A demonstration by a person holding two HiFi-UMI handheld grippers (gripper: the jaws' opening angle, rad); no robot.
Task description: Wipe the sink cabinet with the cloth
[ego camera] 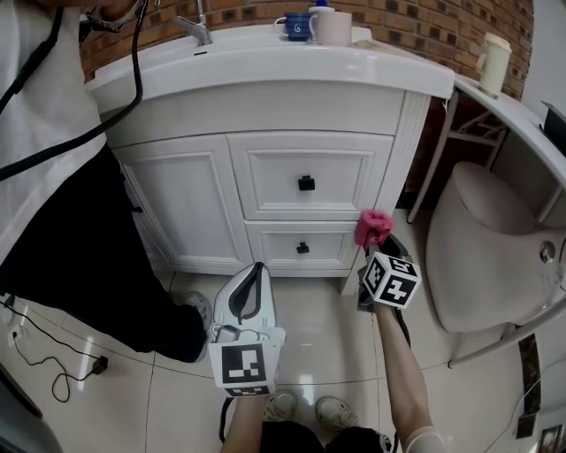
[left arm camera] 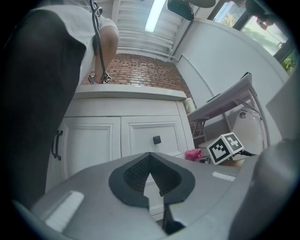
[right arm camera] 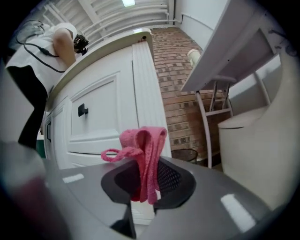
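Note:
The white sink cabinet [ego camera: 305,181] stands ahead, with two drawers and a door under a white basin top. My right gripper [ego camera: 375,241] is shut on a bunched pink cloth [ego camera: 372,226], held just off the cabinet's right front corner beside the lower drawer [ego camera: 302,247]. In the right gripper view the cloth [right arm camera: 143,157] sticks up from between the jaws, with the cabinet side [right arm camera: 145,98] behind it. My left gripper [ego camera: 255,281] hangs lower over the floor, jaws together and holding nothing. Its own view faces the drawers [left arm camera: 156,139] and catches the cloth [left arm camera: 192,154] at right.
A person in a white top and dark trousers [ego camera: 62,203] stands at the cabinet's left. Mugs [ego camera: 329,26] and a tap [ego camera: 196,26] sit on the basin top. A toilet [ego camera: 495,239] fills the right side, a white shelf [ego camera: 495,97] above it. Cables [ego camera: 53,358] lie on the tiled floor.

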